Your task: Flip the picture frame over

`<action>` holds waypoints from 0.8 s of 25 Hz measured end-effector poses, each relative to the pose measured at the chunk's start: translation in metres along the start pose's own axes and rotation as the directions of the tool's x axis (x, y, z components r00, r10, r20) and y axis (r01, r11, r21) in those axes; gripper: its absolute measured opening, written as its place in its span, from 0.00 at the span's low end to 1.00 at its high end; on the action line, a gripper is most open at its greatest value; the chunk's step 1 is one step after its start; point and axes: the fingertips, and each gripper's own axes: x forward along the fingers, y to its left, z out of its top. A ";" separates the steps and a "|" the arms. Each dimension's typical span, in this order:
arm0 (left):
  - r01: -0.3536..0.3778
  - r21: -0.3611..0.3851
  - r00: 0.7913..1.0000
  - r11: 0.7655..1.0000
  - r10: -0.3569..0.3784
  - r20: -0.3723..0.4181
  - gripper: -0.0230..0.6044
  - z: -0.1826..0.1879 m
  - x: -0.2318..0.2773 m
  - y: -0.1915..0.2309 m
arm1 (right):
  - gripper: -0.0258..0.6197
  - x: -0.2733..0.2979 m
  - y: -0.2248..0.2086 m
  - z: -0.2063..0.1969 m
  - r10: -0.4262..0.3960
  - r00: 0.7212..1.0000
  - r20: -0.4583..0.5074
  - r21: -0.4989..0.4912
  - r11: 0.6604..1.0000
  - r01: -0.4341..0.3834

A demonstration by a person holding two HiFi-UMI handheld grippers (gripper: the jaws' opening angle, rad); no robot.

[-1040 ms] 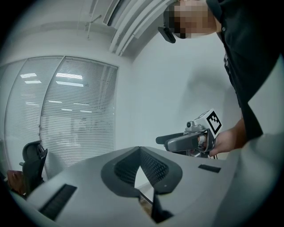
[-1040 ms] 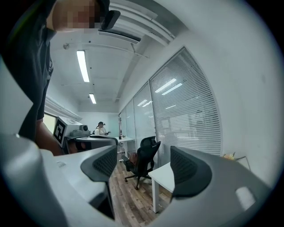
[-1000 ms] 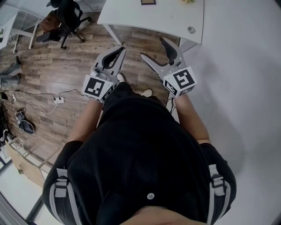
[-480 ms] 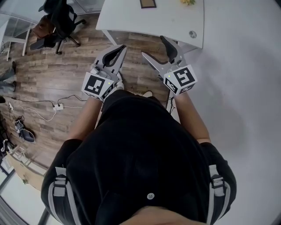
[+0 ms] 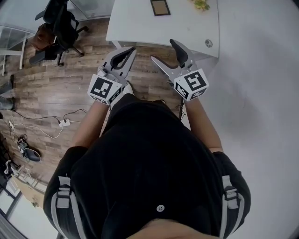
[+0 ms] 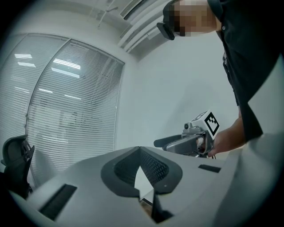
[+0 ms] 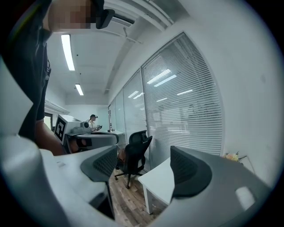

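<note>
The picture frame (image 5: 160, 7) is a small dark-rimmed rectangle with a brown middle, lying flat on the white table (image 5: 135, 23) at the top of the head view. Both grippers are held in the air in front of the person's body, short of the table and well away from the frame. My left gripper (image 5: 131, 49) has its jaws together at the tips with nothing between them; its own view shows the same (image 6: 140, 150). My right gripper (image 5: 162, 50) stands open and empty, its jaws wide apart (image 7: 144, 162). Neither gripper view shows the frame.
A black office chair (image 5: 60, 23) stands on the wood floor left of the table; it also shows past the table corner (image 7: 162, 179). A power strip and cables (image 5: 65, 122) lie on the floor at left. A yellow-green bunch (image 5: 201, 4) sits at the table's right end.
The table and frame have slid lower in the head view, closer to the grippers. Both grippers keep their pose in front of the body, left shut, right open.
</note>
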 end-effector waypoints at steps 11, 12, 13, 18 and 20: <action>0.039 -0.012 0.999 0.999 -0.039 -0.013 0.04 -0.005 -0.024 0.088 | 0.62 0.082 0.013 0.003 -0.067 0.997 -0.045 0.018 0.998 0.068; 0.045 -0.013 0.999 0.999 -0.045 -0.013 0.04 -0.006 -0.025 0.094 | 0.62 0.088 0.013 0.003 -0.074 0.996 -0.045 0.018 0.997 0.075; 0.051 -0.012 0.999 0.999 -0.051 -0.015 0.04 -0.008 -0.027 0.099 | 0.62 0.093 0.013 0.003 -0.082 0.996 -0.046 0.019 0.996 0.083; 0.067 -0.016 0.998 0.998 -0.067 -0.019 0.04 -0.012 -0.032 0.118 | 0.62 0.109 0.017 -0.003 -0.106 0.993 -0.053 0.034 0.994 0.108; 0.068 -0.017 0.998 0.998 -0.068 -0.018 0.04 -0.012 -0.027 0.124 | 0.62 0.112 0.013 -0.005 -0.109 0.992 -0.058 0.039 0.993 0.111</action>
